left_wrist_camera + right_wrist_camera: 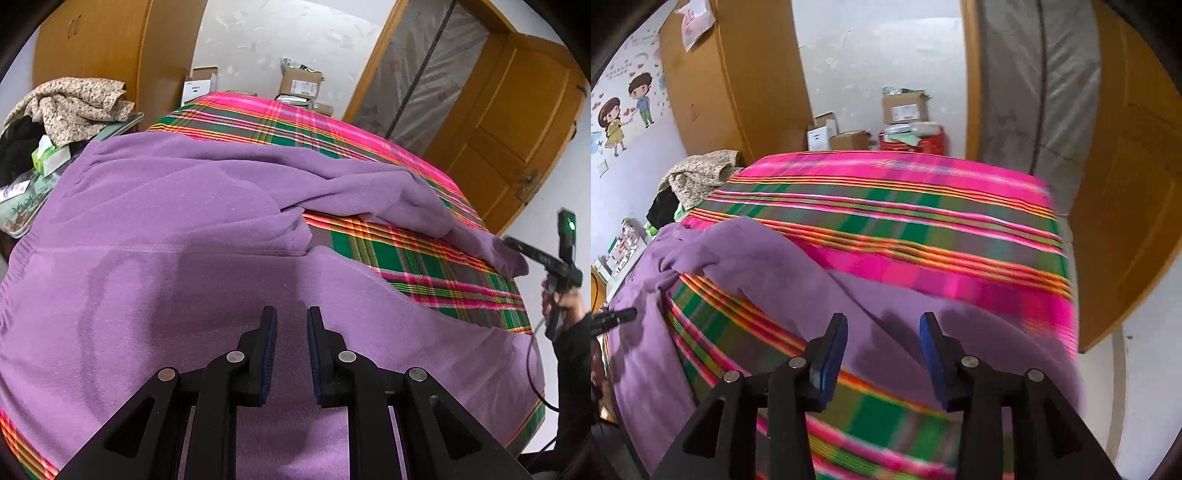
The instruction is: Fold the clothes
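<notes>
A purple sweater (184, 258) lies spread on a bed with a pink and green plaid sheet (424, 258). One sleeve (406, 199) stretches right to the bed's edge. My left gripper (291, 314) hovers over the sweater's body, its jaws narrowly apart with nothing pinched. In the right wrist view the sweater (757, 266) lies at the left, and the sleeve (979, 332) runs under my right gripper (882, 321), whose jaws stand wide with only cloth below them. The right gripper (517, 245) also shows at the sleeve's end in the left wrist view, held by a hand (561, 299).
A side table (22, 210) on the left carries a heap of patterned cloth (74, 103) and a tissue box (48, 157). Cardboard boxes (299, 83) stand beyond the bed's far end. A wooden door (517, 122) is on the right, a wardrobe (110, 48) at the back left.
</notes>
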`<state>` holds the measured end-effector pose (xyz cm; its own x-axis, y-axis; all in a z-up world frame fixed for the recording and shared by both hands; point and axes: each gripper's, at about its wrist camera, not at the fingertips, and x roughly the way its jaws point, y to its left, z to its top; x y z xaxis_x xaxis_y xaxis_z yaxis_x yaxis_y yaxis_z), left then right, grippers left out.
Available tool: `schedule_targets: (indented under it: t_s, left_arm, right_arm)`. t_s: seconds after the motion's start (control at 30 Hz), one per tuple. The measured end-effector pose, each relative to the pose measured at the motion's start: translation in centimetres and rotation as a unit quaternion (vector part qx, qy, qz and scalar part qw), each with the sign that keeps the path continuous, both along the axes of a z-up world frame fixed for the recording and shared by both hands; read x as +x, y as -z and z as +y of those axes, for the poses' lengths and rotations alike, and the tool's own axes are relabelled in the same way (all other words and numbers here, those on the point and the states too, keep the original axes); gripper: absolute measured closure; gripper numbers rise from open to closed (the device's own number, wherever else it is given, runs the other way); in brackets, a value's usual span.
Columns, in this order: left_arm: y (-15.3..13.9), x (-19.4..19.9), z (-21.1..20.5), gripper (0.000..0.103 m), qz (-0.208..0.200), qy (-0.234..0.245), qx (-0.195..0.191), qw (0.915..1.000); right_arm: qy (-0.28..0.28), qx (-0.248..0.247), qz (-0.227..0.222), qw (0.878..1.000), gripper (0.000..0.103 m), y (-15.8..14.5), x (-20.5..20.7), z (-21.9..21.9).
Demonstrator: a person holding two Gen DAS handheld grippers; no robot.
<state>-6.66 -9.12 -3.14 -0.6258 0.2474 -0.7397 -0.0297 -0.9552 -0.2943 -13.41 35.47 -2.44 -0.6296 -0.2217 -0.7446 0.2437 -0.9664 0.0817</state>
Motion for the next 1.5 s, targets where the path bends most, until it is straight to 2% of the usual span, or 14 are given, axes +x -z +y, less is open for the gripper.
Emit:
schedule_targets:
  t_s: [0.27,0.4,0.63,0.67,0.7,0.8,1.03,1.13,1.23,1.3,1.33,1.4,1.43,1.5]
  left_arm:
    - [-0.2,-0.2,1.8,0.086,0.001,0.022,-0.003,0.9998]
    - [-0.4,-0.3,2.3,0.086,0.0,0.022,-0.006,0.9997]
    - [-0.7,-0.1,2.6,0.086,0.002,0.019,-0.007,0.9998]
    - [-0.7,-0.1,2.6,0.086,0.002,0.019,-0.007,0.9998]
    - [-0.7,-0.1,2.6,0.086,0.002,0.018,-0.007,0.9998]
    - [-0.7,-0.1,2.6,0.086,0.002,0.017,-0.007,0.9998]
    - [-0.4,-0.6,2.6,0.086,-0.004,0.019,-0.007,0.9998]
    - [-0.3,-0.8,2.8,0.086,-0.005,0.021,-0.005,0.9998]
    - [-0.3,-0.9,2.6,0.086,-0.006,0.019,-0.003,0.9998]
    - [-0.2,-0.9,2.4,0.086,-0.006,0.018,-0.001,0.9998]
    - [-0.4,-0.8,2.3,0.086,-0.005,0.017,-0.001,0.9998]
    - [-0.6,-0.5,2.0,0.086,0.0,0.014,-0.001,0.9999]
    - [-0.6,-0.5,1.9,0.086,0.001,0.012,-0.001,0.9999]
    - [-0.6,-0.6,1.8,0.086,0.001,0.008,0.0,1.0]
  right_arm:
    - [0.0,0.035,-0.009,0.999,0.06,1.5,2.3,2.8]
    - [-0.031,0.074,-0.01,0.997,0.06,2.3,2.1,1.7]
    - [-0.059,0.108,-0.029,0.992,0.062,4.1,0.7,0.2]
    - [-0.056,0.105,-0.033,0.992,0.074,4.1,0.5,0.2]
    - [-0.051,0.103,-0.039,0.993,0.1,4.0,0.4,0.2]
    - [-0.051,0.101,-0.038,0.993,0.1,3.0,0.8,-0.1]
    - [-0.075,0.09,0.053,0.992,0.1,-5.2,3.5,-0.9]
    - [-0.061,0.089,0.065,0.992,0.1,-7.8,1.4,-0.5]
    - [-0.006,0.081,0.033,0.996,0.1,-7.7,-3.3,1.7]
    - [0.046,0.054,-0.012,0.997,0.087,-6.1,-7.2,4.1]
    - [0.075,0.058,-0.025,0.995,0.083,-5.3,-8.2,4.9]
    - [0.12,0.06,-0.04,0.99,0.08,-4.0,-9.4,6.1]
    - [0.125,0.042,-0.041,0.99,0.079,-3.6,-9.4,6.6]
    - [0.132,0.011,-0.034,0.991,0.07,-3.2,-8.5,7.5]
